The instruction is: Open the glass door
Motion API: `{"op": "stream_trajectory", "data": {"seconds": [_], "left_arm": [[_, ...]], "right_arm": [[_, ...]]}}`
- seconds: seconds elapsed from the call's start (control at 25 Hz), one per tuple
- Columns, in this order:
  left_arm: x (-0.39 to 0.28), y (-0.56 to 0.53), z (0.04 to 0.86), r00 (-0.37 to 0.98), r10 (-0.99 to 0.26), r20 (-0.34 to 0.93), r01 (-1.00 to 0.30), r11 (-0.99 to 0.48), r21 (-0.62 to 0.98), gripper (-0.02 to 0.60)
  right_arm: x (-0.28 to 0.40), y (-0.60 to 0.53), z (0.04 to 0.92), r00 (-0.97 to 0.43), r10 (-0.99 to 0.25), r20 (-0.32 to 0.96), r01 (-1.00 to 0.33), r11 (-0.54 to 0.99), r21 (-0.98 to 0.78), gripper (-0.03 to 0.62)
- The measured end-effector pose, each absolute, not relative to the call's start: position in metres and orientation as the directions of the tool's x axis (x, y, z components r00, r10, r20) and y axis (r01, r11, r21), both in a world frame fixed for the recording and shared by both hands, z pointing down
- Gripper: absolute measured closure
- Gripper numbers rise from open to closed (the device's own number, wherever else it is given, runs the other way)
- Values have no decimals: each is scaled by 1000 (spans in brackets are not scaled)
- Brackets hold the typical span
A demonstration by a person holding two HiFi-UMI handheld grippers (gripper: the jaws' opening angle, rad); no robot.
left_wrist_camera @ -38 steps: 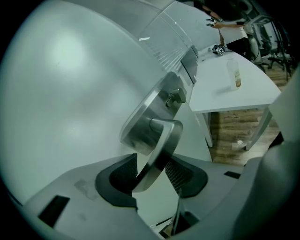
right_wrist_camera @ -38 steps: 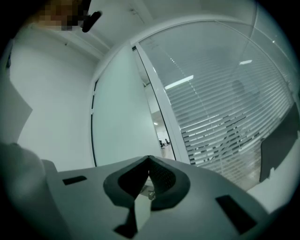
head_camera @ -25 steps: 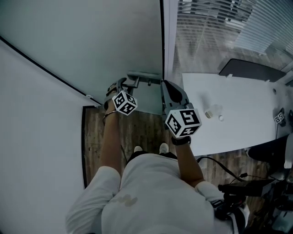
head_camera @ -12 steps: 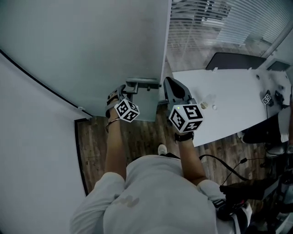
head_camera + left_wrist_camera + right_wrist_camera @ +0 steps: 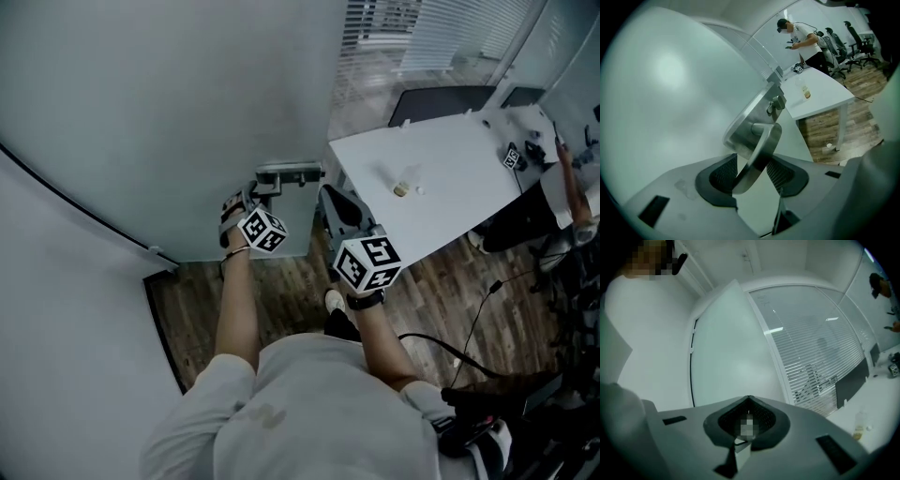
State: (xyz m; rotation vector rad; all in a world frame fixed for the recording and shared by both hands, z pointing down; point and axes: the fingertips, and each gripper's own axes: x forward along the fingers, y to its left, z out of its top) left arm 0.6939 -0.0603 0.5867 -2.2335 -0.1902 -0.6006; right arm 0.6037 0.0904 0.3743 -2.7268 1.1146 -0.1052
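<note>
The frosted glass door (image 5: 187, 122) stands in front of me, with a metal lever handle (image 5: 289, 172) on a steel plate near its free edge. My left gripper (image 5: 261, 186) is shut on that handle. In the left gripper view the lever (image 5: 759, 145) runs down between the two dark pads (image 5: 723, 172), which press on it. My right gripper (image 5: 330, 197) hangs just right of the handle, beside the door's edge, touching nothing. In the right gripper view its jaws (image 5: 749, 401) are shut with nothing in them, and they point level at the door (image 5: 726, 352).
A white table (image 5: 450, 178) with a small bottle (image 5: 401, 190) stands close on the right, beyond the door's edge. Window blinds (image 5: 412, 37) lie behind it. A person (image 5: 801, 35) and office chairs (image 5: 848, 42) are at the far end. Cables (image 5: 487, 319) lie on the floor at the lower right.
The door edge and handle have swung with my left gripper still on the lever. My right gripper has drawn left, away from the table, and the table now shows farther right.
</note>
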Motion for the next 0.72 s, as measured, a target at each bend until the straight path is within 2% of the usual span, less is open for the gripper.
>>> {"op": "stream_trajectory", "data": {"seconds": [0.2, 0.4, 0.72], "left_arm": [[680, -57, 584, 866, -63, 496, 335, -663, -670, 400], [654, -49, 588, 848, -46, 529, 385, -632, -673, 400], [603, -40, 588, 848, 39, 529, 429, -637, -641, 400]], "right_arm": [[567, 107, 382, 768, -640, 21, -609, -740, -286, 592], [527, 97, 342, 749, -659, -71, -658, -726, -201, 592], [482, 107, 363, 717, -694, -55, -684, -688, -241, 592]]}}
